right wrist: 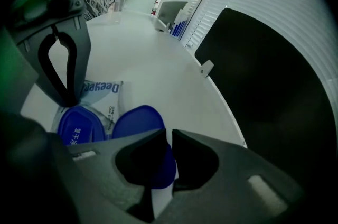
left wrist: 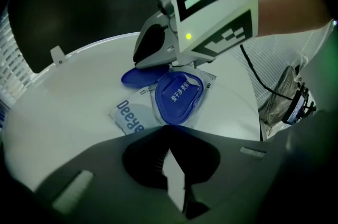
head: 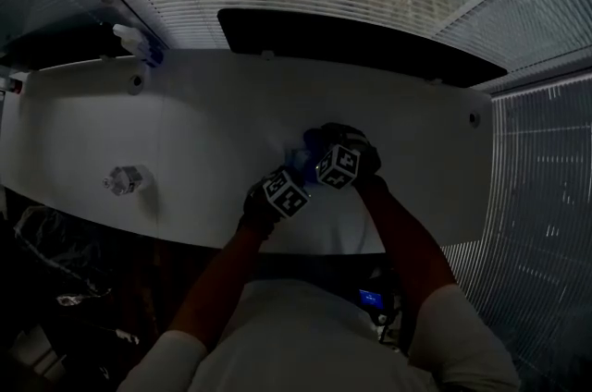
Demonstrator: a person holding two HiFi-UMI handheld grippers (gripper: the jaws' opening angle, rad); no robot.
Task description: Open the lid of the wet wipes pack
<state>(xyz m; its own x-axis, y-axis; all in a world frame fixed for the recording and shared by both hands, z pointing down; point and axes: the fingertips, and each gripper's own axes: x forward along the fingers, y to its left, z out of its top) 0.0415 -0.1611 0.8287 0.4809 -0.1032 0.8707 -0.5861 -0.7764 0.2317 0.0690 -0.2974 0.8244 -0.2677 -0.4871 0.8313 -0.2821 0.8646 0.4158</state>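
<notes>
The wet wipes pack [left wrist: 129,114] lies flat on the white table [head: 213,113], close to the near edge, about 4 o'clock from the tabletop's middle in the head view. Its blue lid [left wrist: 138,78] is already flipped open and hangs out toward 10 o'clock from the blue opening frame [left wrist: 177,97] in the left gripper view. The right gripper [right wrist: 169,136] has its jaws drawn almost together, with only a thin slit between them, and the lid's free edge sits in that slit. The left gripper [left wrist: 166,137] has its jaws closed tip to tip with nothing between them. Its tips come down on the pack's printed end, at 6 o'clock of the frame. Out at the table's 8 o'clock lies a small clear container [head: 125,180]. A white bottle [head: 137,41] stands at the 10 o'clock corner, and a dark panel [head: 351,43] runs along the far edge.
</notes>
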